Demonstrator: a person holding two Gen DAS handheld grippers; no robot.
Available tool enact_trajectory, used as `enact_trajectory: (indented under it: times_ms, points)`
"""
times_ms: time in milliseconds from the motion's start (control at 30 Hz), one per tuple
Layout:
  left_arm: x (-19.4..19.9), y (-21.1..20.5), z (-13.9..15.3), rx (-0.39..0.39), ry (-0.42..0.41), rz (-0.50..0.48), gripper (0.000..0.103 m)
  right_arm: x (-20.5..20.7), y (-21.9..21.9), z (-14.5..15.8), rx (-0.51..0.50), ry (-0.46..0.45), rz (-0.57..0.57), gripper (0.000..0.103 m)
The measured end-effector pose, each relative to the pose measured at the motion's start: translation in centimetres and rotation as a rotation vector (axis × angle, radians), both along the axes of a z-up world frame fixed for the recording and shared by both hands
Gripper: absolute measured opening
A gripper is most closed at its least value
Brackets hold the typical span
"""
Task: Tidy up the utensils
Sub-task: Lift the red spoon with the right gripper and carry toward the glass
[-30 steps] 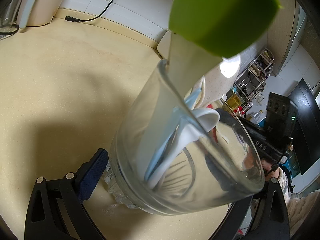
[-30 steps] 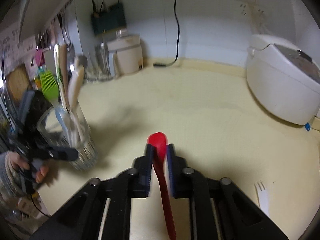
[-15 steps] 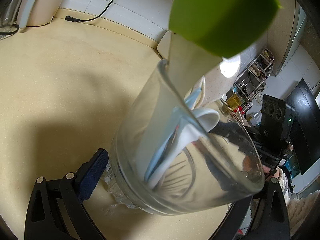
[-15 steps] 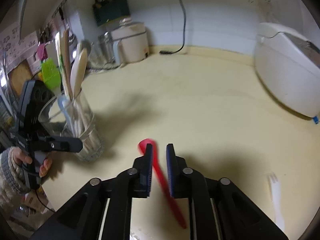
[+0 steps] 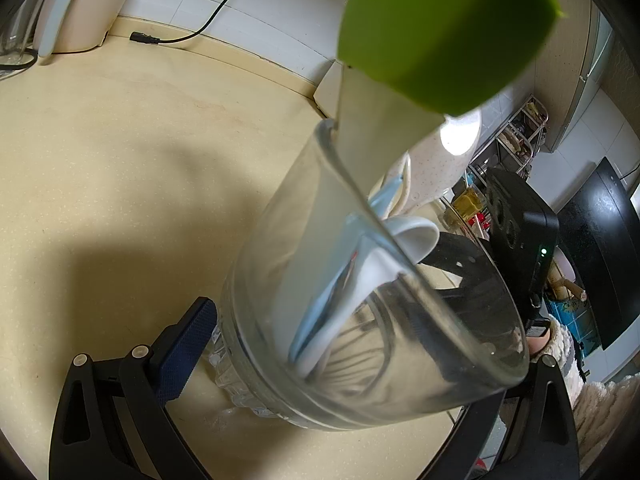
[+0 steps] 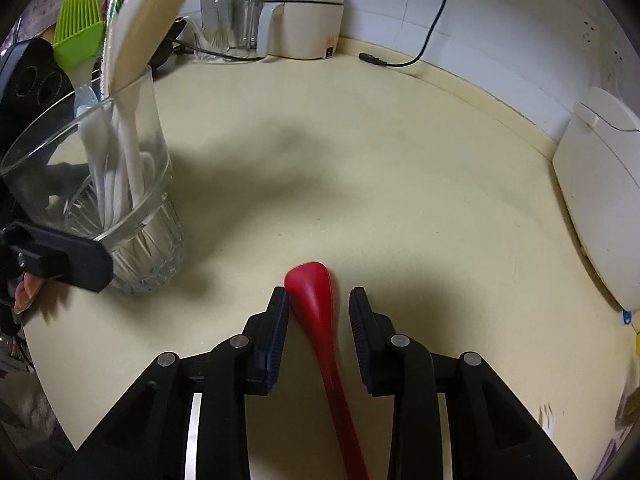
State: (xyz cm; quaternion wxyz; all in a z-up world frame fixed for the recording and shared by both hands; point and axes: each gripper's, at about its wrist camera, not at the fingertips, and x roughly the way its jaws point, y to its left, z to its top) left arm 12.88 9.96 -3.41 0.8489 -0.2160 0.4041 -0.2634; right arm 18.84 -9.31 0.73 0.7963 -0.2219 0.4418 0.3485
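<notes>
Right wrist view: a red spoon [image 6: 316, 304] lies on the counter [image 6: 400, 184] between the wide-spread, empty jaws of the right gripper [image 6: 319, 300]. Light, stiff and likely slippery, it is best pinched at the neck. Ahead-left, the left gripper [image 6: 64, 260] clamps the glass [image 6: 120, 208].

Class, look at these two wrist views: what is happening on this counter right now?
A person is tidying utensils with two handheld grippers. The left gripper grips a glass cup that already holds a green brush and white utensils. The right gripper is open around a red spoon lying on the counter, its jaws apart on either side of the bowl. The spoon is not yet in the cup.
</notes>
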Motion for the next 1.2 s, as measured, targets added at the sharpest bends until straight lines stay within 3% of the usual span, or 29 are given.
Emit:
enact_trajectory:
  times_ms: [300,333,400,567,700,800,1000,1200]
  points:
    - [0.0,0.1,0.1,0.0,0.0,0.0,0.1,0.6,1.6,-0.3,0.026,0.009,0.021,0.032]
    - [0.0,0.1,0.1,0.0,0.0,0.0,0.1,0.6,1.6,-0.3,0.03,0.012,0.016,0.03]
    - [0.0,0.1,0.1,0.0,0.0,0.0,0.1,0.8,1.6,-0.3,0.036,0.012,0.003,0.018]
    - [0.0,0.1,0.1,0.0,0.0,0.0,0.1,0.8,1.4,-0.3,0.058,0.013,-0.014,0.015]
    - [0.0,0.1,0.1,0.0,0.0,0.0,0.1,-0.1,1.5,-0.2,0.052,0.045,0.017,0.016]
    - [0.1,0.1,0.1,0.0,0.0,0.0,0.1,-0.5,1.8,0.1,0.035,0.028,0.032,0.024]
    - [0.0,0.1,0.1,0.0,0.0,0.0,0.1,-0.2,1.8,0.8,0.008,0.0,0.034,0.03]
    - [0.0,0.1,0.1,0.0,0.0,0.0,0.1,0.9,2.2,0.1,0.025,0.076,0.065,0.032]
